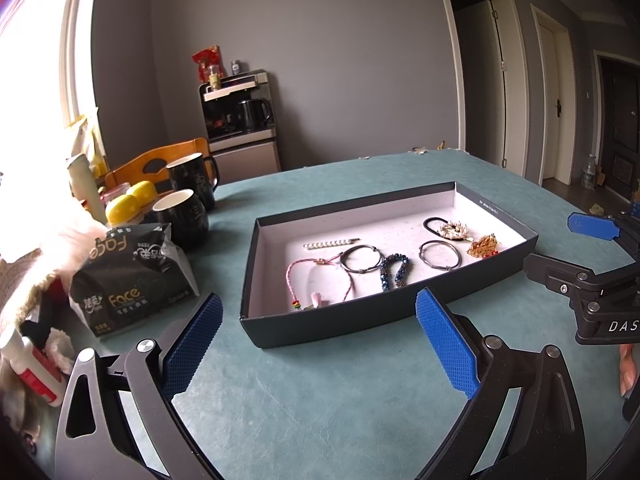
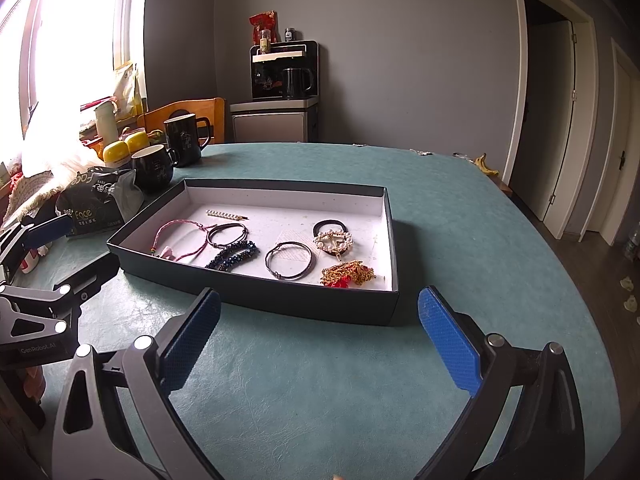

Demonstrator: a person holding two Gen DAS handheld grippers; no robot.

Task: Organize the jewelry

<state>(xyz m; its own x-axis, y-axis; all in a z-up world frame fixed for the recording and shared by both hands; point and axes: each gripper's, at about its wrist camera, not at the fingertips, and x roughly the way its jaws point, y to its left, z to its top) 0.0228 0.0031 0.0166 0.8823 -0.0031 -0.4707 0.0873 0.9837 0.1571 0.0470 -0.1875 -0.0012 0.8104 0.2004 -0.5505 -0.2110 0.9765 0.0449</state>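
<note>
**Jewelry in shallow box; both grippers held wide, empty**

A shallow dark box (image 2: pixel 256 296) with a pale matte floor is seen on a teal, leathery-textured table (image 2: pixel 320 392), its long axis running left–right, slightly skewed. Jewelry is laid inside. A straight pearl clip (image 2: pixel 226 215) lies near the far-left wall, its metal tip pointing right. A pink cord bracelet (image 2: pixel 182 238) is looped at the left, touching a thin black bangle (image 2: pixel 228 234). A blue beaded bracelet (image 2: pixel 232 255) is folded, slanting toward the near wall. A second dark wire hoop (image 2: pixel 289 260) sits mid-box. A pearl ring on a black hair tie (image 2: pixel 333 238) and a gold-and-red brooch (image 2: pixel 348 274) are at the right.

The left gripper (image 1: pixel 318 344) and right gripper (image 2: pixel 318 340) are held short of the near wall, blue knurled pads spread apart, nothing between them.
</note>
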